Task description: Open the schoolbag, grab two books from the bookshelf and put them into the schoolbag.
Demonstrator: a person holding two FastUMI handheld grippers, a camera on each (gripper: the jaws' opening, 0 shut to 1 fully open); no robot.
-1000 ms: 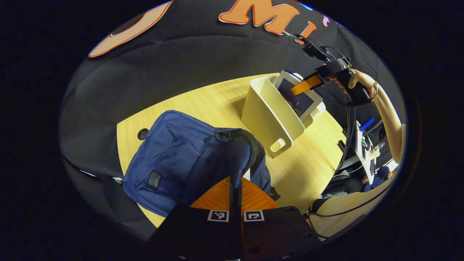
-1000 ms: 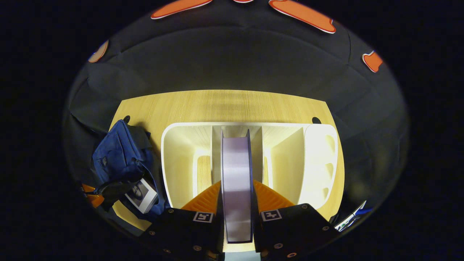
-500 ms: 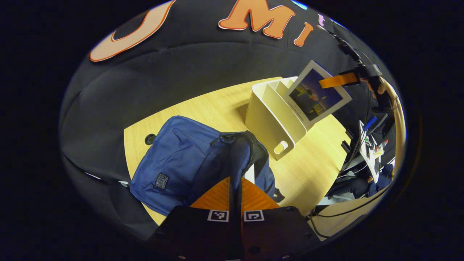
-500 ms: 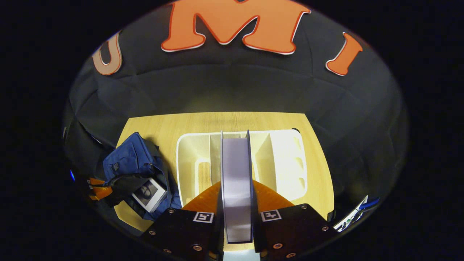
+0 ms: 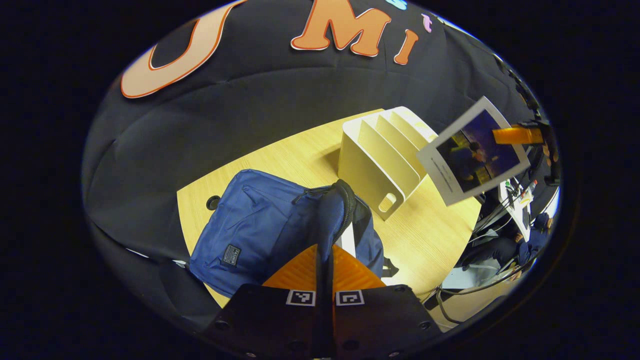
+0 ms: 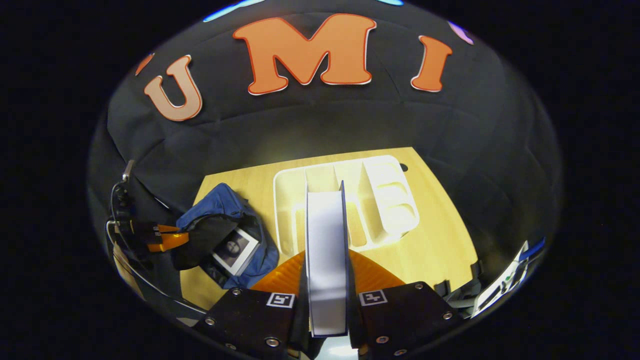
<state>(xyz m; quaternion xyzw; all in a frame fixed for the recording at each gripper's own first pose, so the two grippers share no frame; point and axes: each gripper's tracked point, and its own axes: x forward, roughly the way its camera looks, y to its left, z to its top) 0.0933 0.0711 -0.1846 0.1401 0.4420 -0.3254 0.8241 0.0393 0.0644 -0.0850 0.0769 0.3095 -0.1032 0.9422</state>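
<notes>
Right gripper view: our right gripper point(image 6: 327, 280) clamps a book point(image 6: 326, 260) edge-on between both fingers, centre-bottom, above the shelf point(image 6: 382, 200). Left of it, the bag point(image 6: 225, 235) lies open with another book point(image 6: 235, 248) inside. In the left gripper view, our left gripper point(image 5: 325, 260) pinches the bag's flap point(image 5: 330, 220).

The schoolbag point(image 5: 260, 235) flap hides the left tongs point(image 5: 325, 252) tips; clutter point(image 5: 520, 200) at right is unreadable.

In the left gripper view, the schoolbag point(image 5: 260, 235) lay lower left on the table point(image 5: 425, 235), the bookshelf point(image 5: 380, 160) upper right of it.
</notes>
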